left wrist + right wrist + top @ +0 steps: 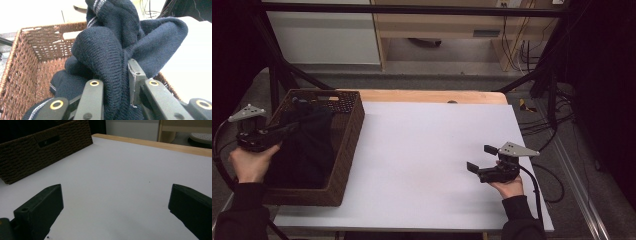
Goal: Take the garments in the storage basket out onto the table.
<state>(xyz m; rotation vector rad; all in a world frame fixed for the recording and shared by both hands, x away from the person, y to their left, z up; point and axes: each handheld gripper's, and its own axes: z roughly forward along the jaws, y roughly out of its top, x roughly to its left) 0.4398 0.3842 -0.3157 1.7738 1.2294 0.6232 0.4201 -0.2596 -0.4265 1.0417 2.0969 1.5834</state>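
- At lower left of the high view, left gripper [287, 131] reaching over the near-left rim of the wicker basket [353, 131], jaws pinched on a fold of dark navy knit garment [307, 147].
- Up close in the left gripper view, thick ribbed cloth [112, 57] bunched between the jaws and lifted in a hump; rest of it draped down inside the basket [30, 62].
- Looks like the pulling-out step: cloth gripped, most of it not yet clear of the walls.
- Next move, by the look of it: lift high enough to clear the rim, then swing right toward the white tabletop [427, 150]; watch for knit snagging on the weave.
- Lower right of the high view, right gripper [482, 159] held low over the table, jaws spread wide and holding nothing.
- Farther off in the right gripper view, basket's side wall [45, 147] at upper left, bare white surface [120, 182] between.
- Beyond the far table edge, wooden shelving [437, 25] and loose cables [517, 50], well apart from the work.
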